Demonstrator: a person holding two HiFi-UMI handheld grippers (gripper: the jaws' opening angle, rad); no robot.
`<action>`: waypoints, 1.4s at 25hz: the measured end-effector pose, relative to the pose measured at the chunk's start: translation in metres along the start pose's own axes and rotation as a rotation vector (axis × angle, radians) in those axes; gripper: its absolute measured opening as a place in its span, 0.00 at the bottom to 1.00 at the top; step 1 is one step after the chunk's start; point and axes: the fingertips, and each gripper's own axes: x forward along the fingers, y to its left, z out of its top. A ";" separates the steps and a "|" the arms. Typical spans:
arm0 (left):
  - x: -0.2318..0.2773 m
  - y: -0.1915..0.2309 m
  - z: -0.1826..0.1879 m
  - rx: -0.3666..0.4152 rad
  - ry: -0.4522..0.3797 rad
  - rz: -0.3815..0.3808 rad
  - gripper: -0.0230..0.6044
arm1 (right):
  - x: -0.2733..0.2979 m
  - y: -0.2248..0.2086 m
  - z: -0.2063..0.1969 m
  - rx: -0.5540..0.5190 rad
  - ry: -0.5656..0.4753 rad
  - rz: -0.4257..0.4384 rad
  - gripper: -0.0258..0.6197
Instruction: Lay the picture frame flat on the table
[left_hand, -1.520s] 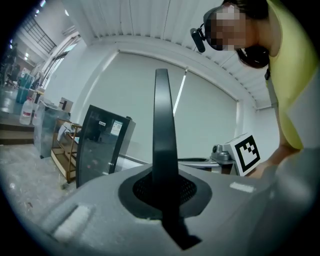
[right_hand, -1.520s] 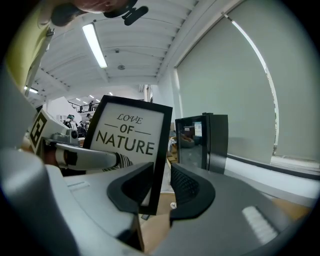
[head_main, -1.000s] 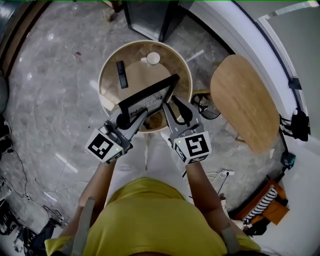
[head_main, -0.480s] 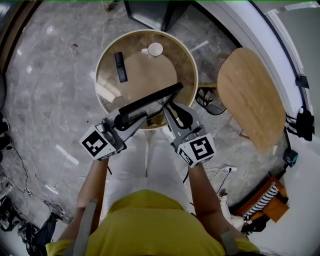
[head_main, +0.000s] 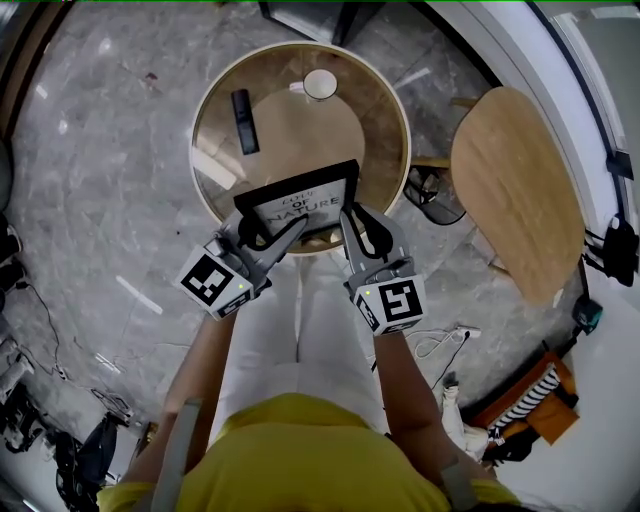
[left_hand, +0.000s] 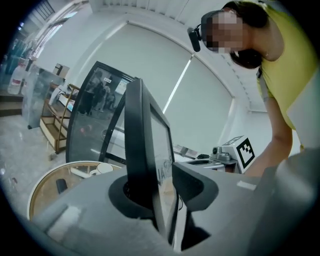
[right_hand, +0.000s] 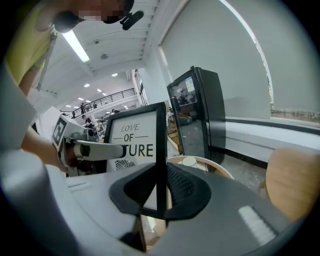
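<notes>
**A:** Head view first. Where is the picture frame?

**B:** The picture frame (head_main: 300, 203) is over the near rim of the round wooden surface (head_main: 290, 140). It leans back with its face towards the camera and is not yet flat. The print reads "OF NATURE" under a smaller line. From this high up I can't tell whether its lower edge rests on the surface. The left gripper (head_main: 268, 232) is at its lower left corner and the right gripper (head_main: 360, 222) at its lower right. Farther back on the surface lie a black remote (head_main: 244, 121) and a white cup (head_main: 320, 84).

**A:** And the left gripper view?

**B:** The frame stands edge-on between the jaws, with its black back to the left and its glass to the right. These jaws have just been opening. They stand parted, with a dark gap beside the glass side, so they are not pinching it. The lettering is too foreshortened to read here.

**A:** Right gripper view?

**B:** These jaws have just been closing, and they are pinched on the frame's thin side edge. The print reads "LOVE", then "OF", then "TURE". The left gripper reaches across and covers the first letters of that last word. Behind stands a black glass-door cabinet (right_hand: 197, 115), with the cup and the rim of the surface below it.
</notes>
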 end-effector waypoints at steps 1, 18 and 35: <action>0.003 0.002 -0.004 -0.004 0.011 0.012 0.26 | 0.000 -0.004 -0.004 0.021 -0.004 -0.012 0.13; 0.005 0.049 -0.068 -0.173 0.082 0.252 0.33 | 0.003 -0.047 -0.046 0.114 0.008 -0.172 0.13; 0.055 0.076 -0.123 -0.187 0.150 0.099 0.16 | 0.020 -0.095 -0.121 0.240 0.081 -0.284 0.13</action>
